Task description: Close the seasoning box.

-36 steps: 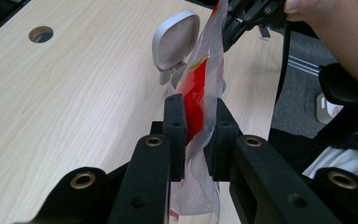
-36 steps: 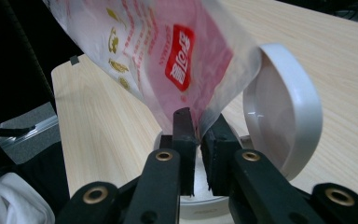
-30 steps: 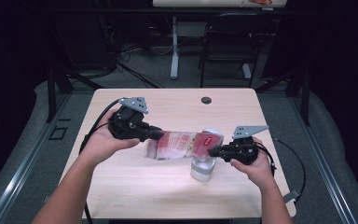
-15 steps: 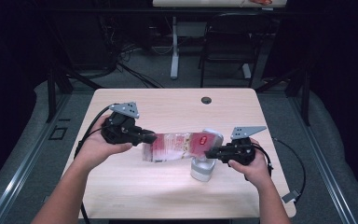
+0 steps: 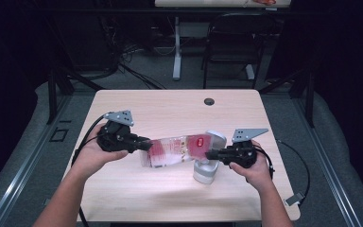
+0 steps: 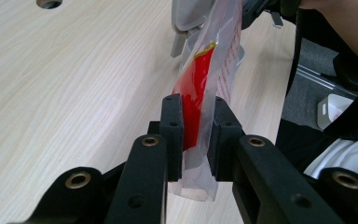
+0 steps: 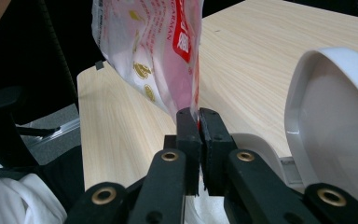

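Observation:
A clear plastic bag [image 5: 175, 150] with red and pink print hangs stretched level between the two grippers, above the table. My left gripper [image 5: 146, 142] grips its left end; in the left gripper view the jaws [image 6: 196, 121] pinch the bag [image 6: 200, 88] between their pads. My right gripper [image 5: 209, 153] holds the right end. In the right gripper view its jaws [image 7: 199, 116] have just been closing and now stand nearly together on the bag's thin edge [image 7: 154, 42]. A white plastic device [image 5: 207, 171] stands on the table under the bag's right end.
The light wooden table [image 5: 170, 109] has a round cable hole [image 5: 209, 101] near its far edge. The white device's curved top [image 7: 331, 121] rises close beside the right jaws. Black cables trail from both grippers. A chair and table legs stand on the floor beyond.
My left hand has moved down and toward the near left, drawing the bag's left end with it. The right hand has stayed in place and its jaws have come together on the bag.

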The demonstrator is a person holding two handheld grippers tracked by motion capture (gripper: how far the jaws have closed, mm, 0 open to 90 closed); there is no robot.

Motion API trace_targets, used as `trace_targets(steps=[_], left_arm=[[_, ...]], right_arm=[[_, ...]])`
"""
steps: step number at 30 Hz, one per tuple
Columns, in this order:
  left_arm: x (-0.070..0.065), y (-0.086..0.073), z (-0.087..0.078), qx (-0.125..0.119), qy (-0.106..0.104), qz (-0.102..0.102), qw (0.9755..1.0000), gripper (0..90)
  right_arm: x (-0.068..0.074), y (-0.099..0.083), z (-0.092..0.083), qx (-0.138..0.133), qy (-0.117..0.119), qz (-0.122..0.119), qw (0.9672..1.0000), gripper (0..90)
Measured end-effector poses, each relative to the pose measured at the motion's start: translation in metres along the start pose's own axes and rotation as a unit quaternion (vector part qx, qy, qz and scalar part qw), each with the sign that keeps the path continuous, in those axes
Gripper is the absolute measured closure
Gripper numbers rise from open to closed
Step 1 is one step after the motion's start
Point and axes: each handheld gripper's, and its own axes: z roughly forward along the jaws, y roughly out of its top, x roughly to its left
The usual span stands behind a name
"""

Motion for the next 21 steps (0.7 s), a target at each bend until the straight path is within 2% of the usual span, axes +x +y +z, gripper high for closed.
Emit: trace_targets(steps=[7,21], left_arm=[[0.003,-0.01,0.001,-0.007,0.002,-0.005,1.0,78.9],[0.007,-0.027,0.006,-0.011,0.002,-0.002,0.9999,78.3]], right_arm=[[0.005,0.004,0.002,0.006,-0.011,-0.016,0.9998,89.7],[0.008,0.019,0.0,0.01,-0.022,-0.019,0.9995,90.0]])
